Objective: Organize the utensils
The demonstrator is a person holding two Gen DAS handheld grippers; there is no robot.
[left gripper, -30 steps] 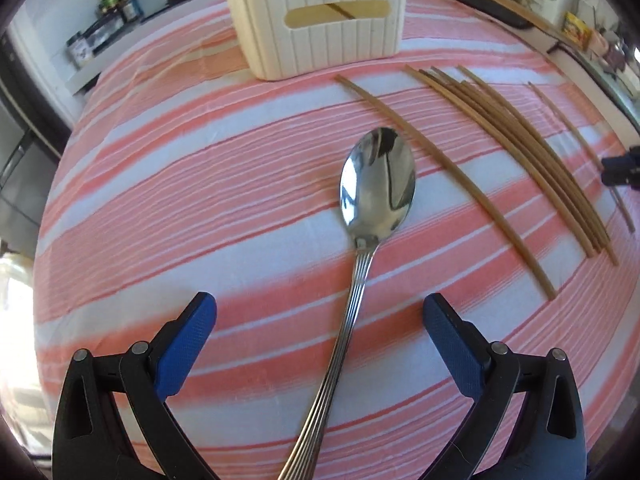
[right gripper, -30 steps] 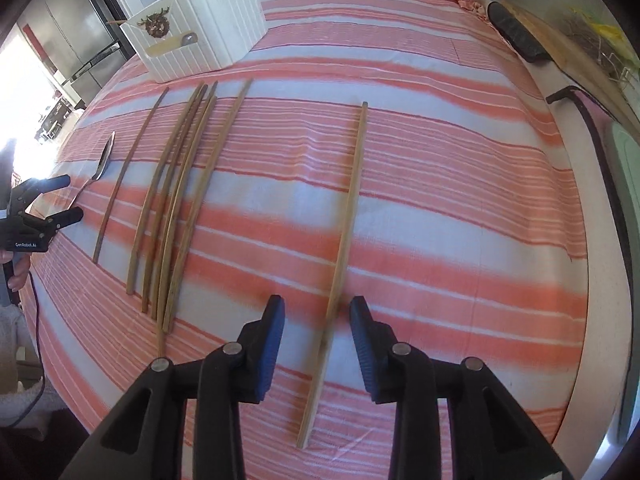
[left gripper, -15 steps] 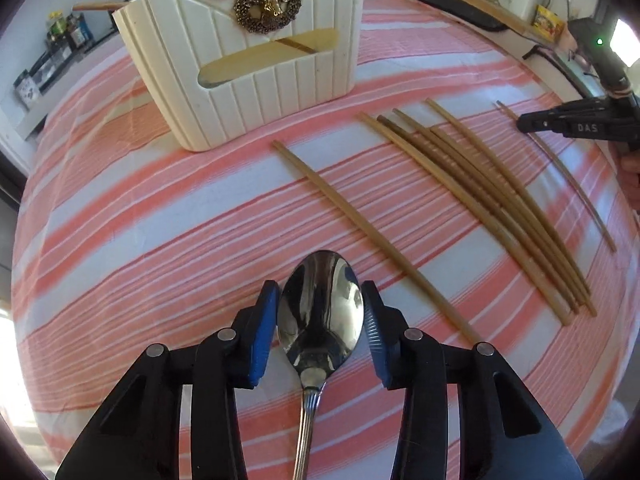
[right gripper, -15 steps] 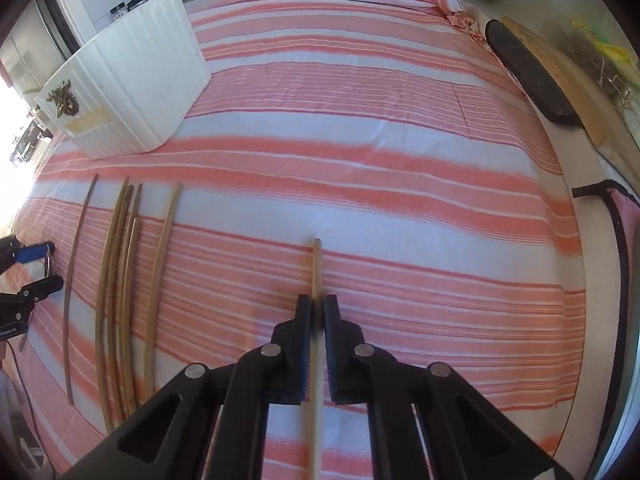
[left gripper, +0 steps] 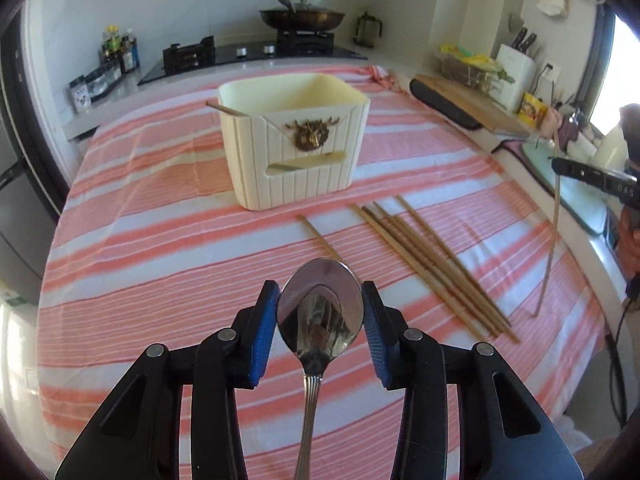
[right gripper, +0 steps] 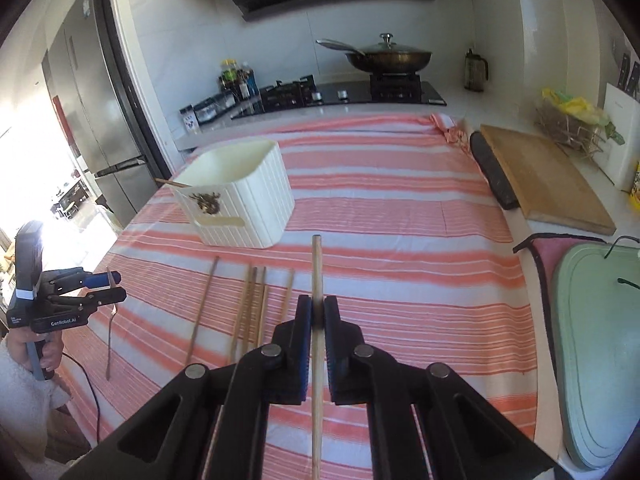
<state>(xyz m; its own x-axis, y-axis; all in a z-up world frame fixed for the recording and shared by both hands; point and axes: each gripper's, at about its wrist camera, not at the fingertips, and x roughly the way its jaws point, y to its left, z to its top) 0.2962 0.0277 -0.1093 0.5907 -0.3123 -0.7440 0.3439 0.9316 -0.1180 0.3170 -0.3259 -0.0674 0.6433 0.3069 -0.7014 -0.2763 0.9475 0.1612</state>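
My left gripper [left gripper: 320,304] is shut on the bowl of a silver spoon [left gripper: 320,312] and holds it above the striped cloth; it also shows in the right wrist view [right gripper: 110,288]. My right gripper [right gripper: 318,312] is shut on one wooden chopstick [right gripper: 317,272], lifted and pointing toward the cream utensil holder [right gripper: 240,200]. In the left wrist view that chopstick [left gripper: 550,240] hangs from the right gripper [left gripper: 560,164]. The holder [left gripper: 296,140] stands ahead of the spoon with one chopstick inside. Several chopsticks [left gripper: 424,256] lie on the cloth.
A wooden cutting board [right gripper: 540,176] and a dark roll [right gripper: 494,176] lie at the cloth's right edge. A green board [right gripper: 600,352] is at right. A stove with a lidded pan [right gripper: 388,56] stands behind. A fridge [right gripper: 92,120] is at left.
Both grippers have lifted their loads off the cloth: the left raised the spoon, the right raised the single chopstick. Both views now look level toward the holder and stove.
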